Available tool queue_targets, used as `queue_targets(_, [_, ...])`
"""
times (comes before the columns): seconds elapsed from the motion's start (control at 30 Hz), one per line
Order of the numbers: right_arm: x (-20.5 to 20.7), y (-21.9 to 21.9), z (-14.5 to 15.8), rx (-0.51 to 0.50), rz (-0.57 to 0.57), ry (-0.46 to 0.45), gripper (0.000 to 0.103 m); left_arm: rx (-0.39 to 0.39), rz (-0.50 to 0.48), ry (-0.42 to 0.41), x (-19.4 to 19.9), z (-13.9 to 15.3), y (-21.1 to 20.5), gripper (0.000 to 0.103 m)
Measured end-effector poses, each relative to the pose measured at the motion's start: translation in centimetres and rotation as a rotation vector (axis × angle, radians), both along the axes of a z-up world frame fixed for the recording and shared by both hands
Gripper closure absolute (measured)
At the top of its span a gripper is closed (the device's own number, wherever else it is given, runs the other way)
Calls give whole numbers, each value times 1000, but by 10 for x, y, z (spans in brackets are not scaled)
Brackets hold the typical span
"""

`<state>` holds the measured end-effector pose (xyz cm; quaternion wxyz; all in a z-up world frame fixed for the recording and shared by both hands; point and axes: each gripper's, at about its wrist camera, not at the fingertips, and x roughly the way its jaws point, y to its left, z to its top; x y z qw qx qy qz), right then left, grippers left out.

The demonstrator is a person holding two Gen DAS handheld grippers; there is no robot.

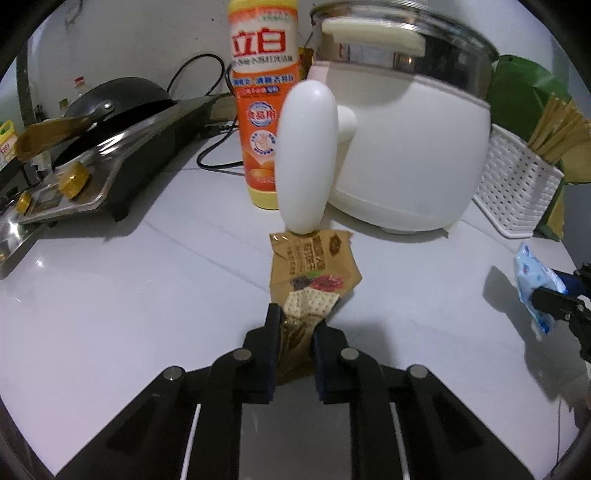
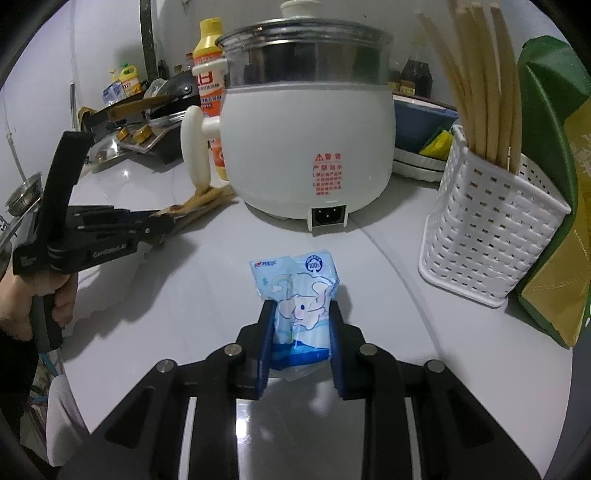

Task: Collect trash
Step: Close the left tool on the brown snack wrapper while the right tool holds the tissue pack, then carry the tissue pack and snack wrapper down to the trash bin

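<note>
Two pieces of trash are pinched: the left gripper [image 1: 297,325] squeezes a crinkly brown cracker wrapper [image 1: 314,273], the right gripper [image 2: 301,332] a soft blue tissue pack [image 2: 299,295]. Lift both slowly, clear of the white cooker pot [image 2: 306,147].

White electric cooker [image 2: 308,147] with glass lid [image 2: 304,31] sitting mid-counter, its handle [image 1: 306,155] sticking out to one side. Orange detergent bottle [image 1: 263,103] standing just behind the handle. White basket [image 2: 487,229] holding chopsticks [image 2: 480,85] beside the cooker. Black wok [image 1: 122,99] resting on a stove [image 1: 110,173] farther off.
</note>
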<state>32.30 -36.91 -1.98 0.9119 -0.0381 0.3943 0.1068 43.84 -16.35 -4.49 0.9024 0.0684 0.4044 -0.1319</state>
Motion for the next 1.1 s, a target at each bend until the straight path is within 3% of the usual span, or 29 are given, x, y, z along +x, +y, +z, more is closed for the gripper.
queue_targets(0.5, [-38, 33, 46, 5, 62, -92, 79, -49, 44, -114, -68, 59, 41, 90])
queue_targets(1.1, [-89, 100, 85, -16, 167, -159, 79, -82, 99, -190, -155, 93, 98, 90])
